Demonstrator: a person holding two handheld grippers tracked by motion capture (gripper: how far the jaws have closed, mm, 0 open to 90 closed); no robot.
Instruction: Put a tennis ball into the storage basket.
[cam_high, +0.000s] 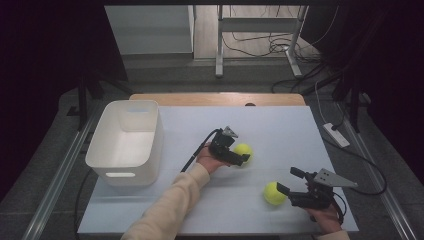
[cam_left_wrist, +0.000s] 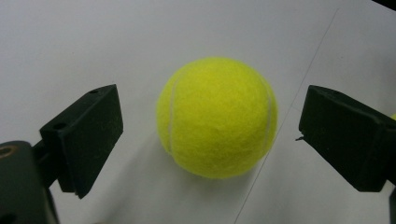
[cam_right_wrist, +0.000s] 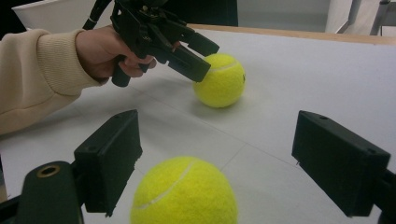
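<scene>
1. White table (cam_high: 280, 125) in a dim room; empty white bin (cam_high: 125, 142) at its left end.
2. Left gripper (cam_left_wrist: 210, 126): jaws wide, straddling the far tennis ball (cam_left_wrist: 217, 116), no contact yet.
3. Right gripper (cam_right_wrist: 215, 158): jaws wide, near tennis ball (cam_right_wrist: 184, 191) between them, ungrasped.
4. Judgement: nothing binned; both grasps and transfers remain.

On the table (cam_high: 280, 127), the bin (cam_high: 125, 142) sits left of both balls (cam_high: 243, 152).
</scene>
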